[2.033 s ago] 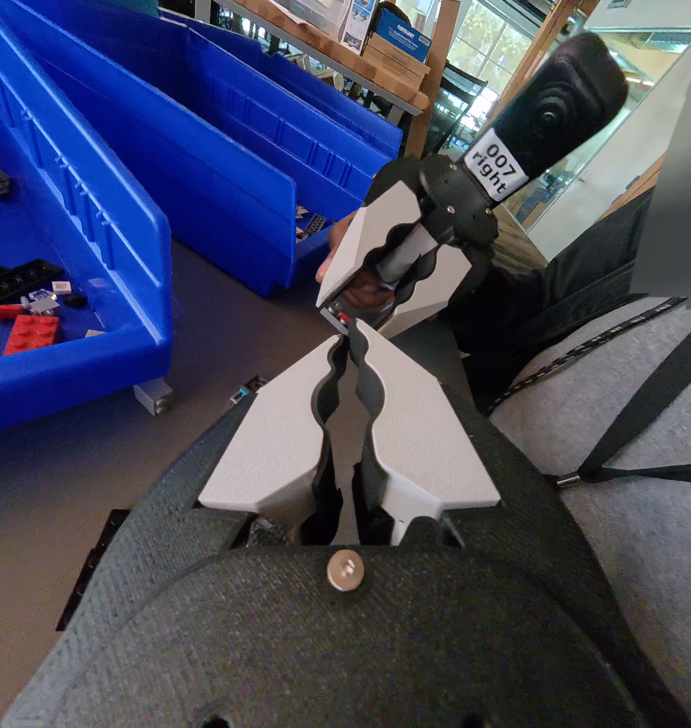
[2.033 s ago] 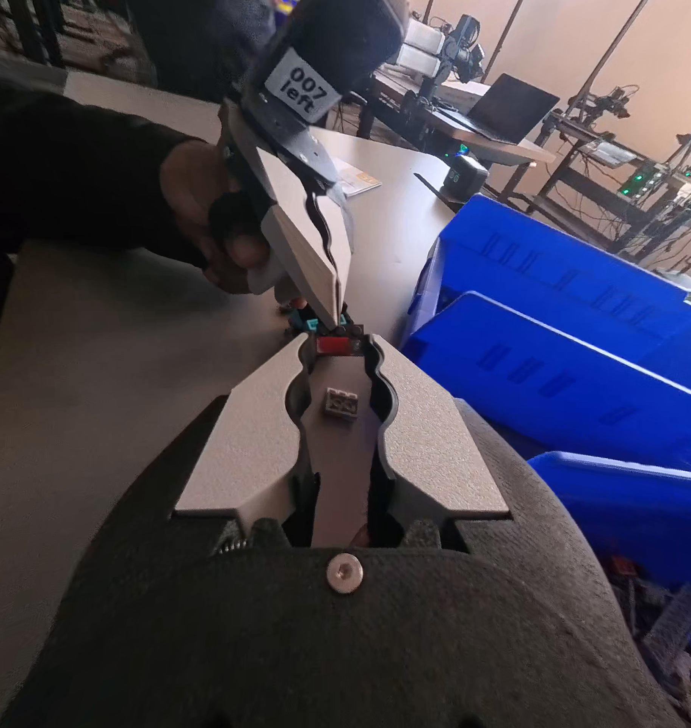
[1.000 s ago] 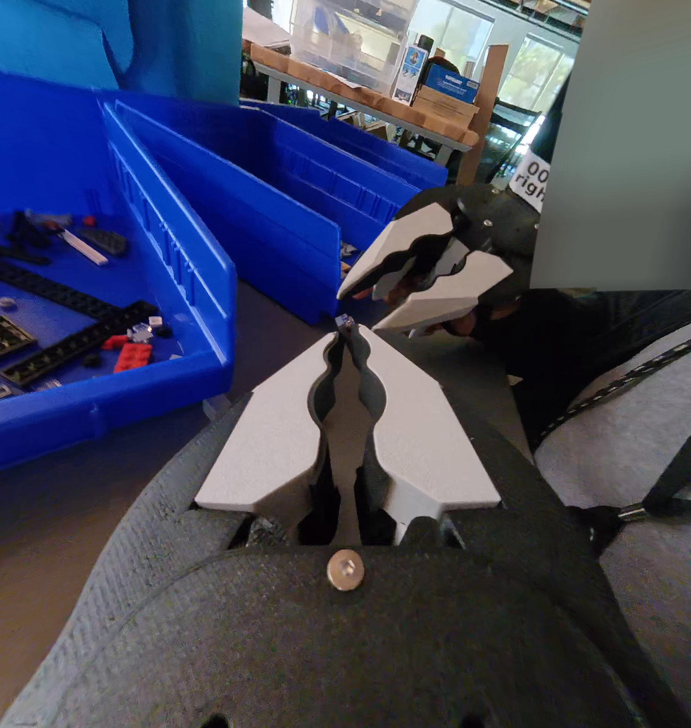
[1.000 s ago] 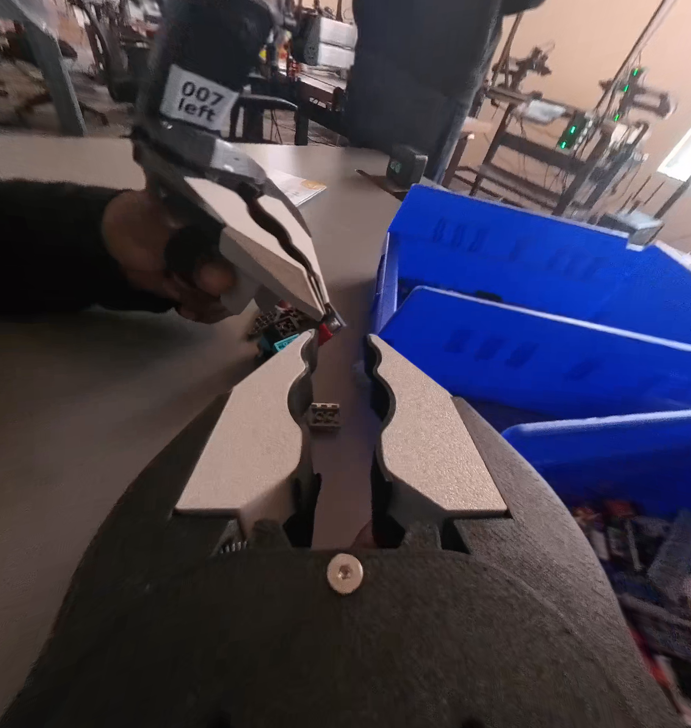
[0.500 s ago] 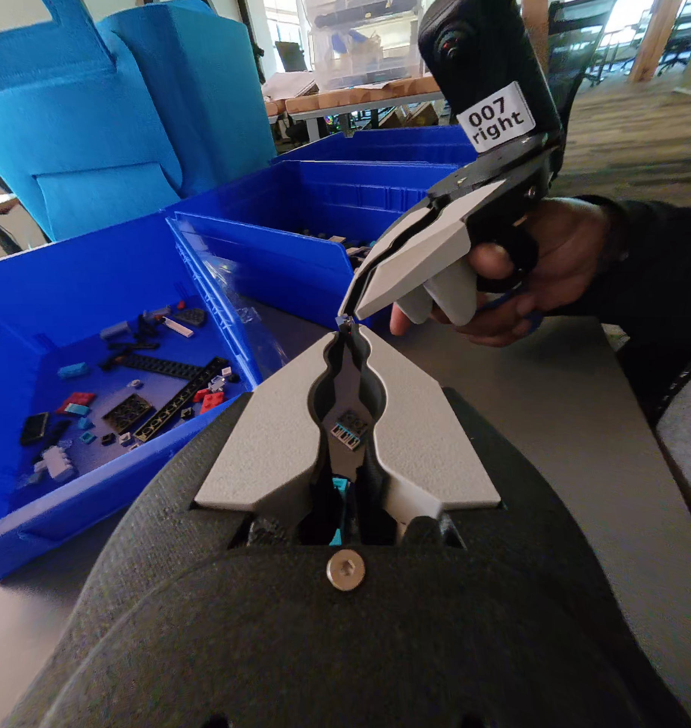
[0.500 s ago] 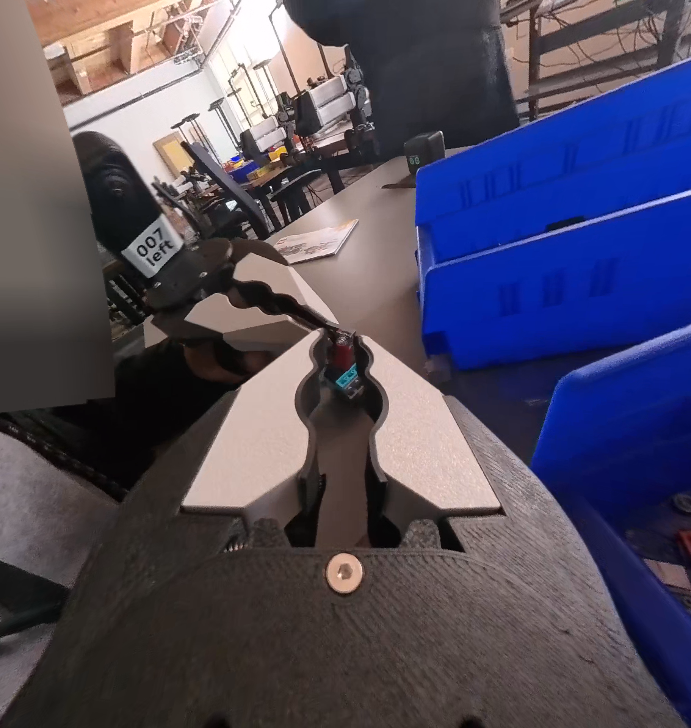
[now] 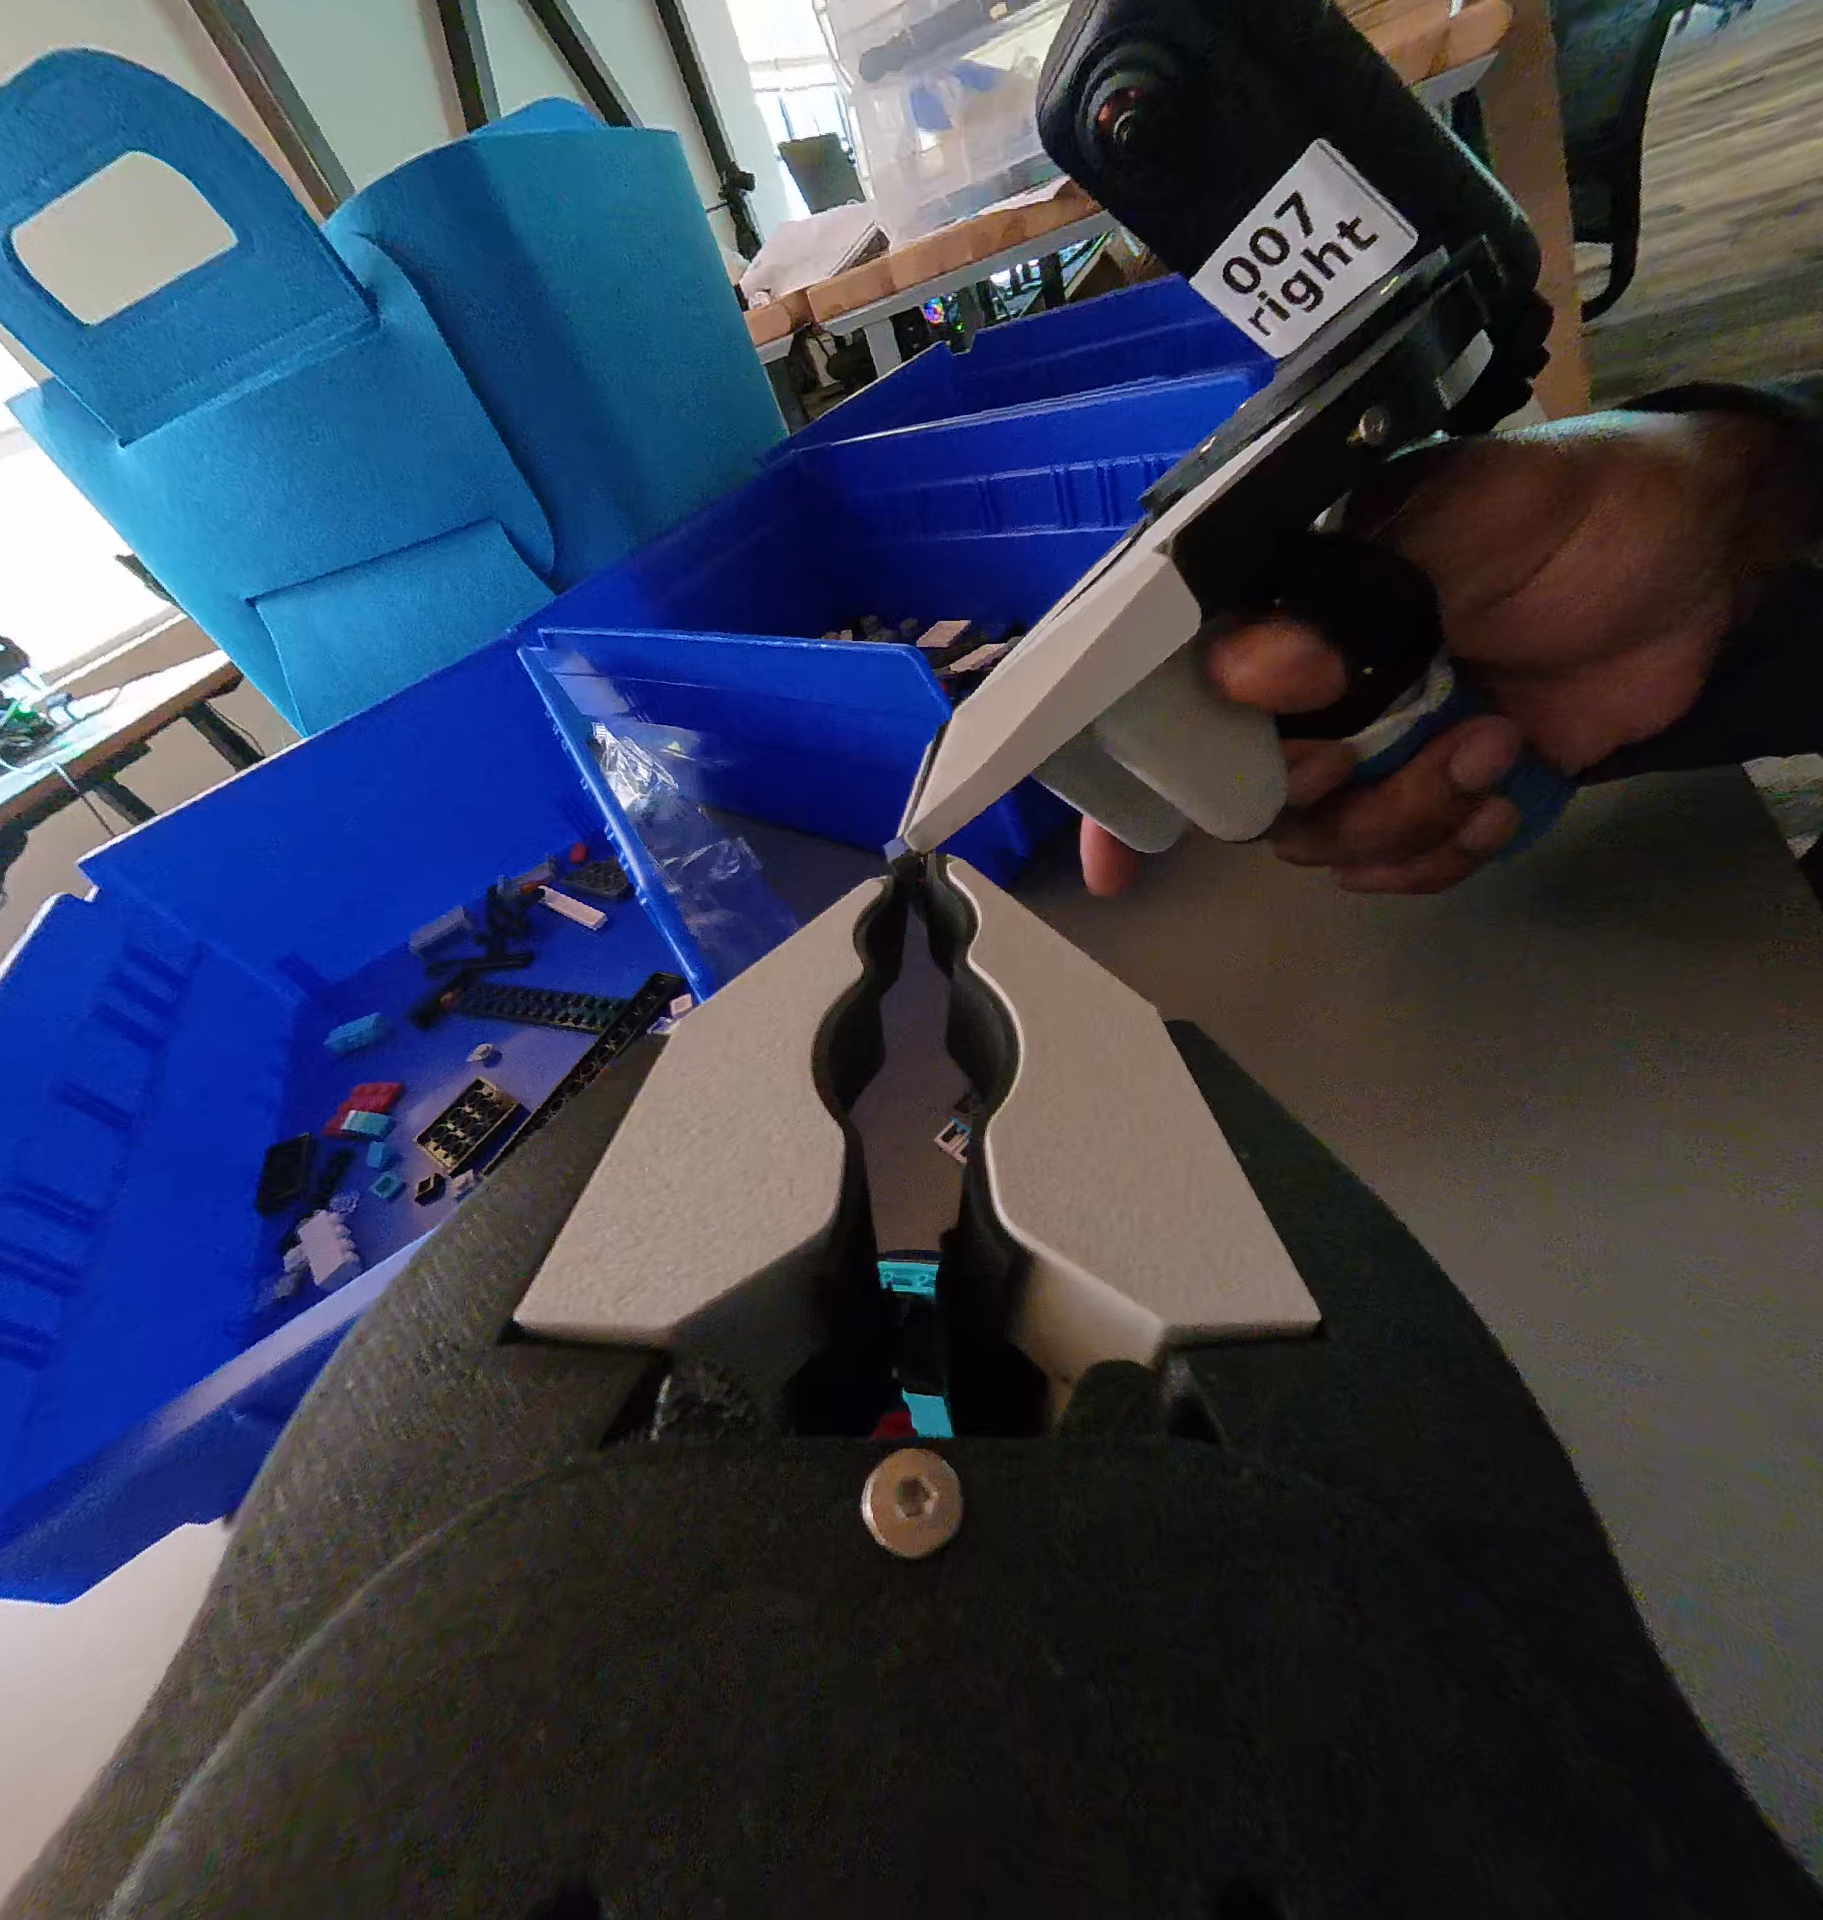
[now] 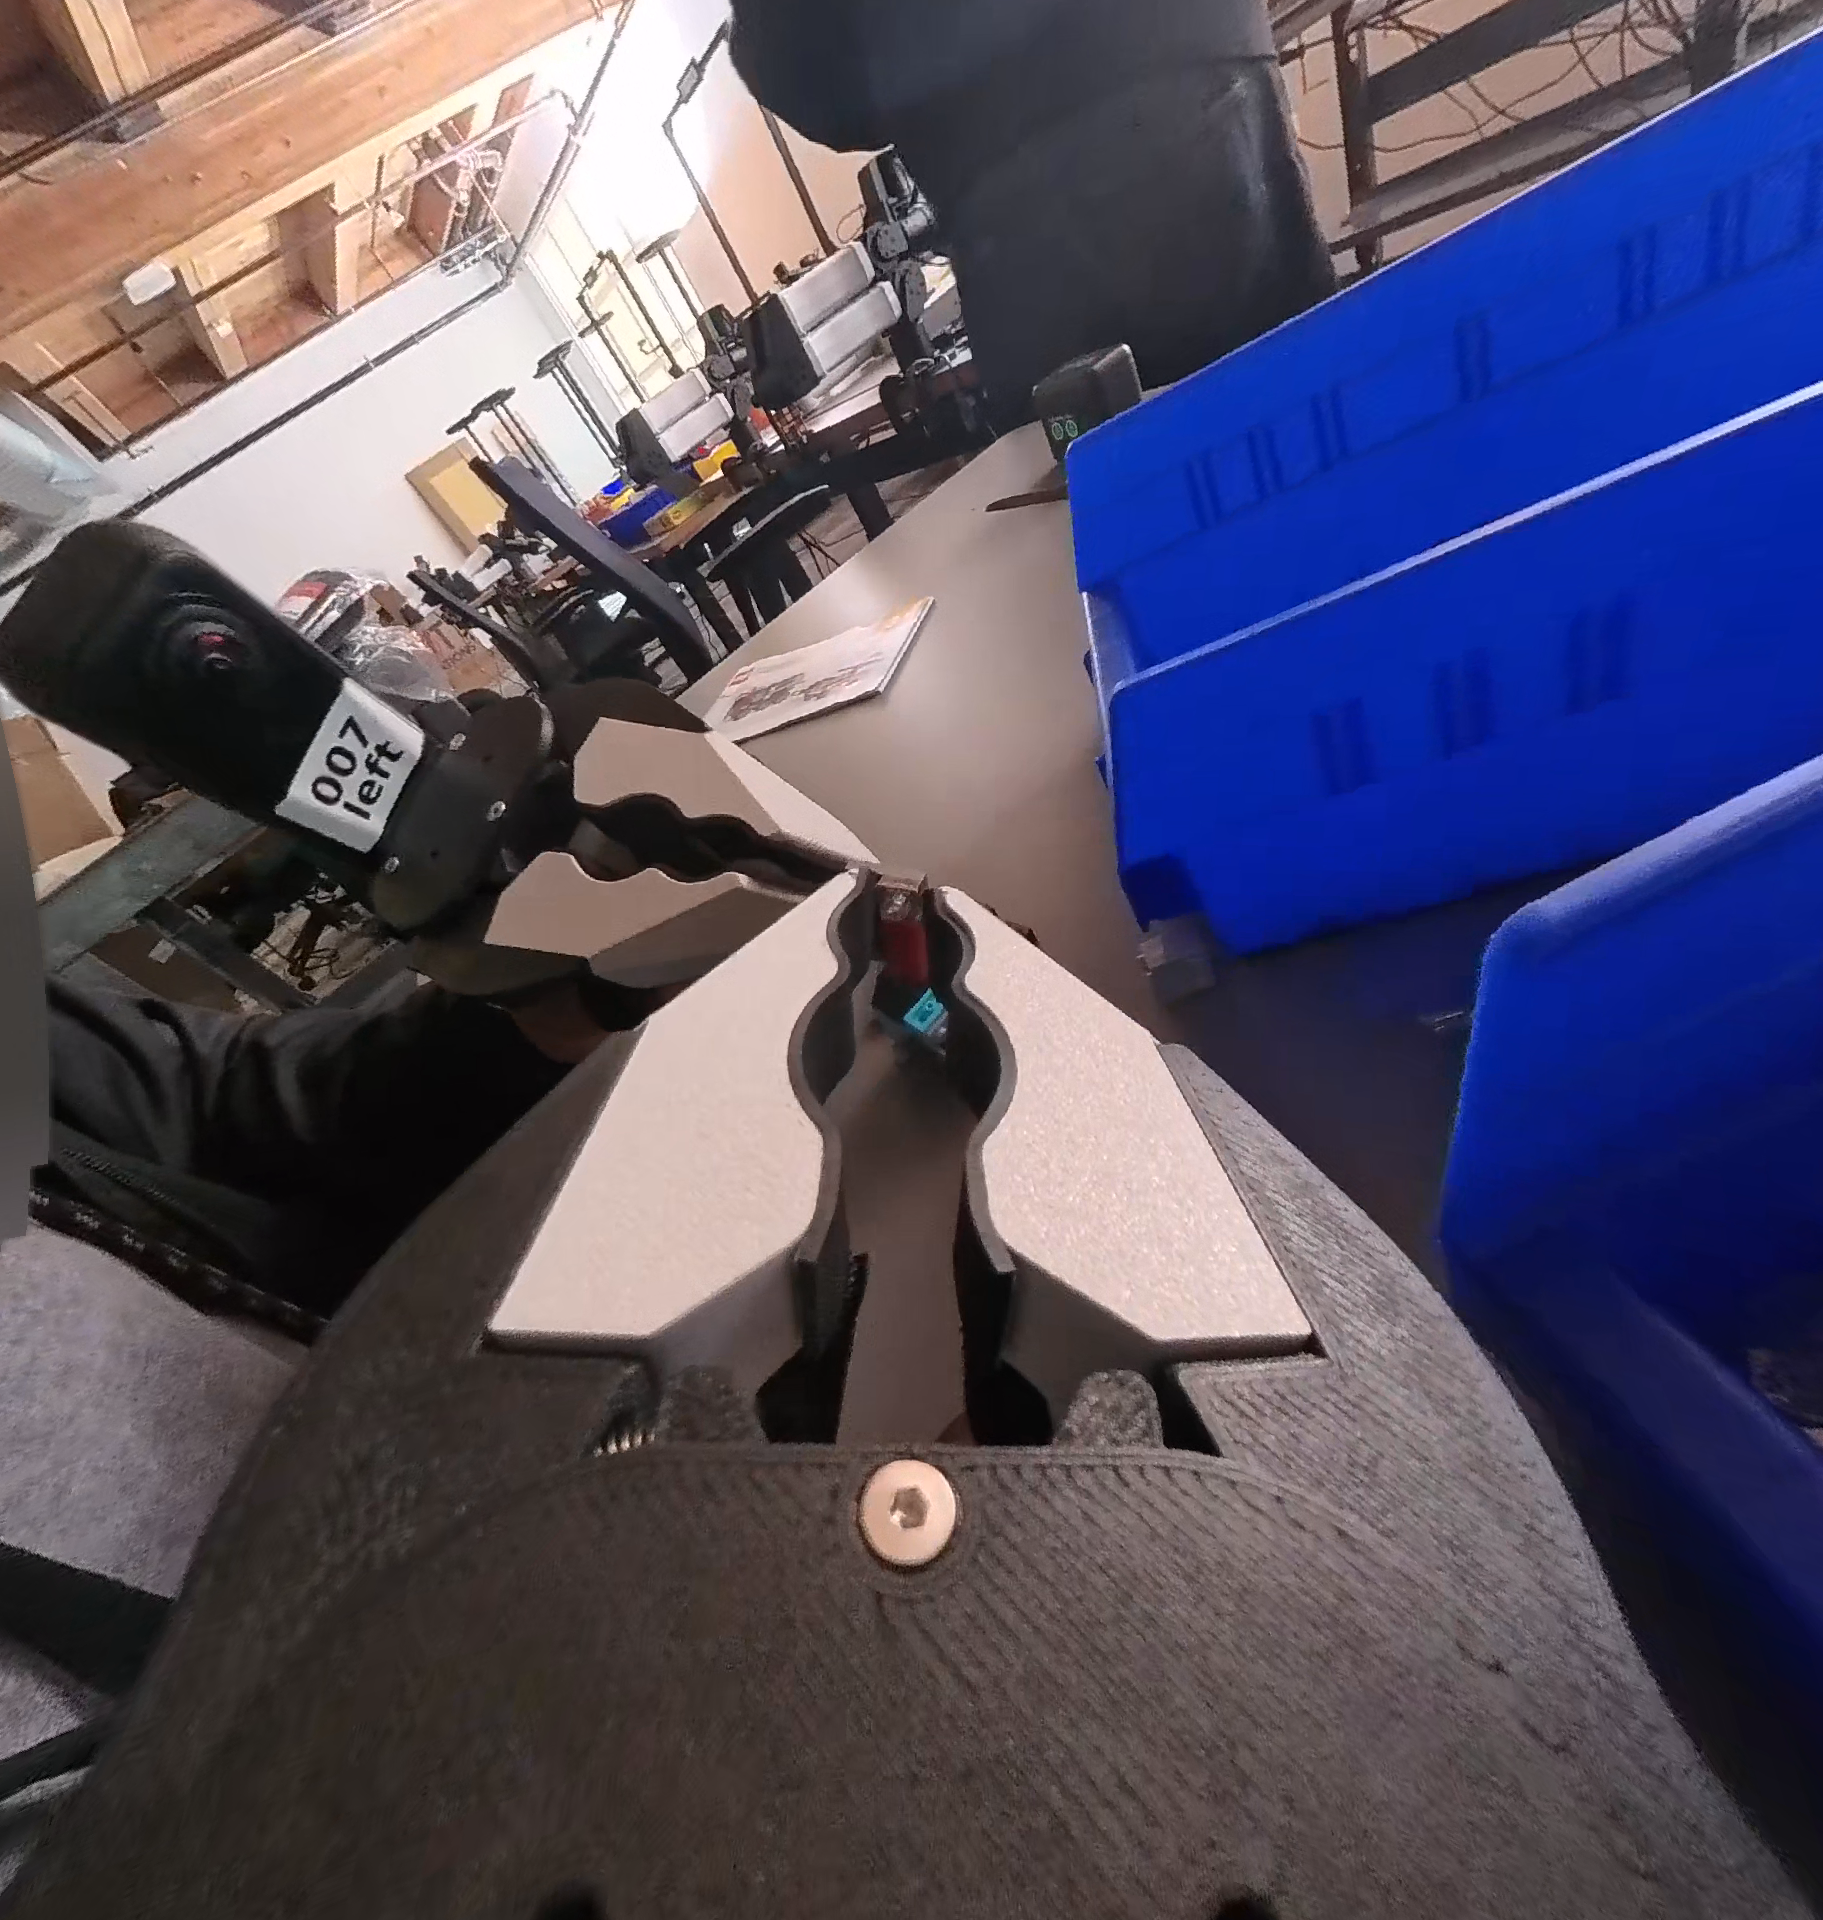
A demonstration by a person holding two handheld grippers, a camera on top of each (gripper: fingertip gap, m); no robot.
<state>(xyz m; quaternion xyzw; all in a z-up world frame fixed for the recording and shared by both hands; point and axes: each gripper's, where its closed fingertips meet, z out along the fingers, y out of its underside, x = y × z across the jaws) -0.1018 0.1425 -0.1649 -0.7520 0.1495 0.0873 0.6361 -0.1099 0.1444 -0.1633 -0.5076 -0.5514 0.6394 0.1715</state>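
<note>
Blue plastic fills the left of my left wrist view: an open bin (image 7: 294, 831) of loose bricks, left of the brick cluster (image 8: 905, 951), and a felt bag (image 7: 419, 364) behind it. At centre, over the grey table (image 7: 1509, 1143), the left gripper (image 7: 912, 894) is closed to a thin slit, seemingly pinching the cluster's edge. The right gripper (image 7: 912, 836) meets it tip to tip from the right, held by a hand (image 7: 1509, 665). Its fingers stand barely apart, clamped around the cluster. I judge that steady, square pressure with both tips aligned suits this hold. Only the right wrist view shows the cluster's grey, red and teal parts, and a booklet (image 8: 824, 665) beyond. Only the left shows the bin's contents.
</note>
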